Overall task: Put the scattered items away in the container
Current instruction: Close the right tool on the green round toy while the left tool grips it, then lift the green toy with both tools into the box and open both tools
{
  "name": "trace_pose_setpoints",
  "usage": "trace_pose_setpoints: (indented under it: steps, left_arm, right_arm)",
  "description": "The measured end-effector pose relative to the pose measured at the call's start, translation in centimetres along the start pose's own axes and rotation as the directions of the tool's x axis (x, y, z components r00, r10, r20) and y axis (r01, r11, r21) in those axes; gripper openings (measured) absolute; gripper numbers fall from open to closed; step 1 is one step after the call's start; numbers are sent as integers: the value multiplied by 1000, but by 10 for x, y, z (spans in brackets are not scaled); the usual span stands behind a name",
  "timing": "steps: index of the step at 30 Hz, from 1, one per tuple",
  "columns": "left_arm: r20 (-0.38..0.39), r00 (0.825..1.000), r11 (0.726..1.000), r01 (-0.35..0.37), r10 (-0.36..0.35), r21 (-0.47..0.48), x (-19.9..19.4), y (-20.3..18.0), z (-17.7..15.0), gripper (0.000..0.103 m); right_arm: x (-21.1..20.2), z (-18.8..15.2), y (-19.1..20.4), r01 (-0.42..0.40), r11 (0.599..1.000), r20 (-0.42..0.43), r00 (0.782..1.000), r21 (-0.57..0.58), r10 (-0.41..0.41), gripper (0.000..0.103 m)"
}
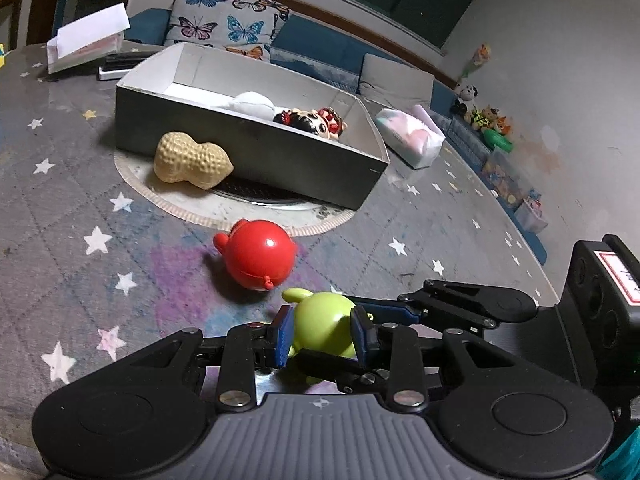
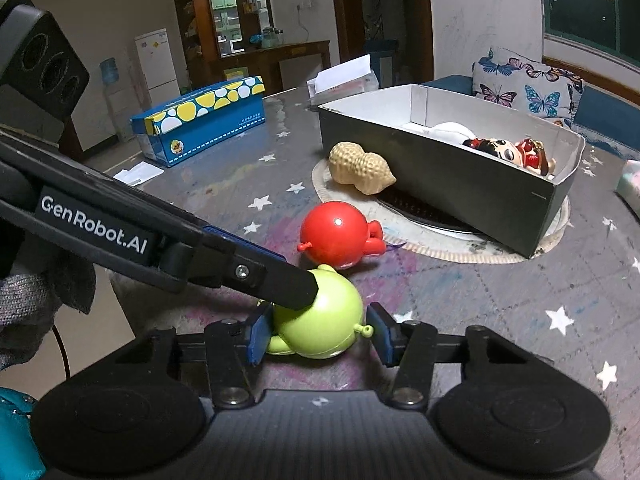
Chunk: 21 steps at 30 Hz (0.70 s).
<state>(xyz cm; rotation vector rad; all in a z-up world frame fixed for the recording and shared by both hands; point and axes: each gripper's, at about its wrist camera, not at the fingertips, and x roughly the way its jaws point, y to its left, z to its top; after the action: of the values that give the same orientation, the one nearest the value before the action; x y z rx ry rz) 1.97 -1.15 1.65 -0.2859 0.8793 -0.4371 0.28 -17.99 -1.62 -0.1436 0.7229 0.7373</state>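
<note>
A green round toy (image 1: 324,330) lies on the star-patterned table cover, with my left gripper (image 1: 322,320) shut on it, both blue pads against its sides. In the right wrist view my right gripper (image 2: 320,332) straddles the same green toy (image 2: 320,320) crosswise. It is open, with a small gap at the right pad. The left gripper's finger (image 2: 280,280) lies across the toy's top. Just beyond sit a red round toy (image 1: 256,256) and a beige peanut (image 1: 192,164) against the grey box (image 1: 256,156), which holds a doll (image 1: 316,120) and a white soft item (image 1: 252,104).
The box rests on a round mat (image 1: 224,208). A blue box with yellow spots (image 2: 200,120) stands at the far left. A pastel tissue pack (image 1: 412,136) lies right of the grey box. A white open carton (image 1: 84,40) and a butterfly cushion (image 1: 228,24) are behind.
</note>
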Motion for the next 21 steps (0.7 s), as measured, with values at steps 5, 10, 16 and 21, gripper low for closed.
trace_pose_setpoints:
  steps: [5,10,16,21]
  left_arm:
    - [-9,1000,1000,6,-6,-14,2,0,-1,35]
    - [-8,1000,1000,12,-12,-20,2,1,-2,35]
    - [3,1000,1000,23,-23,-19,-2,-2,1,32]
    - [61,997,999,39,-39,-9,-10,-8,17,32]
  right_arm:
    - [-1,-3,-1,-3,1000,1,1000,11,3,51]
    - [-2,-3,1,5,1000,6,1000,11,-5,51]
    - [-10,2,3,29,1000,28,999,-9,-29,49]
    - [-20,19,0,66,997,77,995,-40,-62,49]
